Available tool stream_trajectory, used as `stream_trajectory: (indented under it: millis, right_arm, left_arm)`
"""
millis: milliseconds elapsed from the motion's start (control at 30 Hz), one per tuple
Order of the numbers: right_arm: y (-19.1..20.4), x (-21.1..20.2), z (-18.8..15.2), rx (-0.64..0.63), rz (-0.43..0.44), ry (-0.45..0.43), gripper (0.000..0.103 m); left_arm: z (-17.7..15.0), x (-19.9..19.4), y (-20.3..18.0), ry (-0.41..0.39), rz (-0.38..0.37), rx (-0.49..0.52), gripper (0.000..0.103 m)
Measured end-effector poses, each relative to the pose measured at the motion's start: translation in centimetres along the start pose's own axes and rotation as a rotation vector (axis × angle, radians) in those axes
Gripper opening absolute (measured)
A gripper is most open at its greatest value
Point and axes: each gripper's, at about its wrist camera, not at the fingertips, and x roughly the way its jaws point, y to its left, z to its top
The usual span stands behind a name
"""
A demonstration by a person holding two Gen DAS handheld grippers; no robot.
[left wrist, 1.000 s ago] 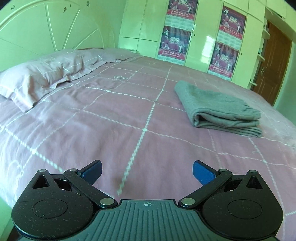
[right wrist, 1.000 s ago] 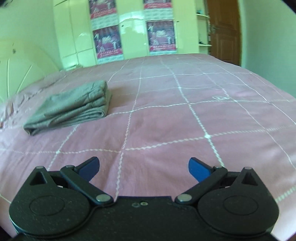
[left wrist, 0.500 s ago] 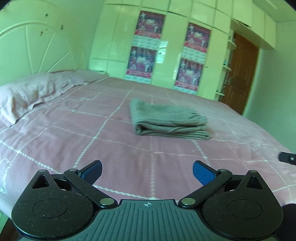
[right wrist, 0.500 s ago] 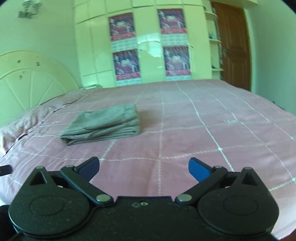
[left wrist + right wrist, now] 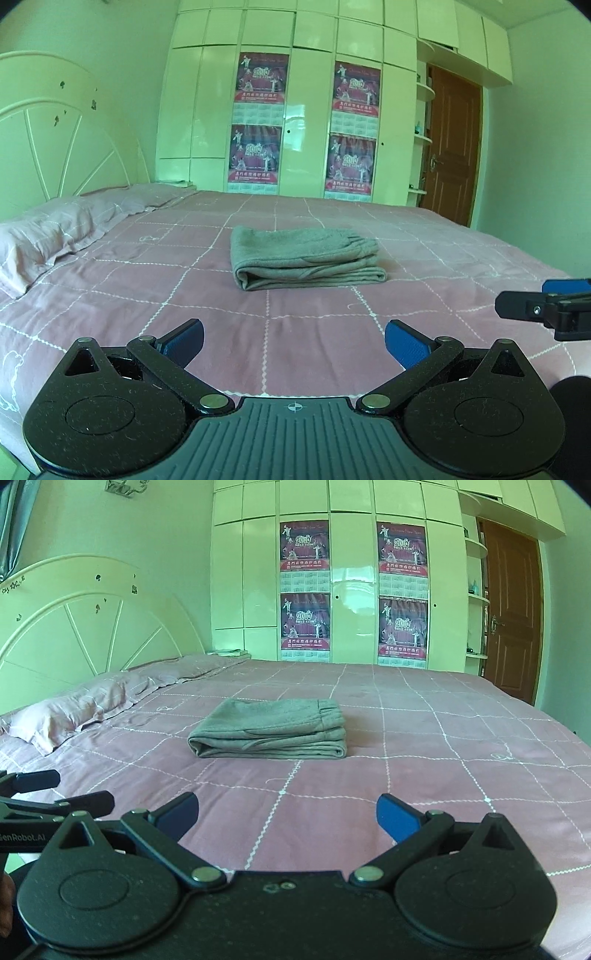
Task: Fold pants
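grey soft folded pants mid-bed on pink checked bedspread | left tool and right tool both spread apart, empty, near edge | risk: any re-grab drags loose layers, undoing stack

Matt grey cloth pants

Bare bedspread surrounds the folded pants; pillow lies well apart.
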Motion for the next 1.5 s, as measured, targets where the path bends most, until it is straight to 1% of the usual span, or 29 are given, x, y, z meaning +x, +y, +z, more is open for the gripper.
stream_trajectory:
  millis: [67, 200, 700, 1500]
  right_arm:
    - [-0.05, 0.00, -0.04, 0.007, -0.004, -0.002, 0.097]
    - [-0.06, 0.17, -0.25, 0.014, -0.008, 0.004, 0.097]
    - [0.27, 0.07, -0.40, 0.003, -0.006, 0.007, 0.097]
    - [0.31, 0.08, -0.40, 0.003, -0.007, 0.007, 0.097]
  left_arm:
    - [0.03, -0.15, 0.44, -0.013, 0.002, -0.018, 0.103]
    - [-0.07, -0.12, 0.64, -0.008, 0.003, -0.025, 0.103]
    - [-0.57, 0.17, 0.62, -0.001, -0.014, -0.021, 0.103]
    - [-0.61, 0.07, 0.53, -0.001, -0.014, -0.020, 0.103]
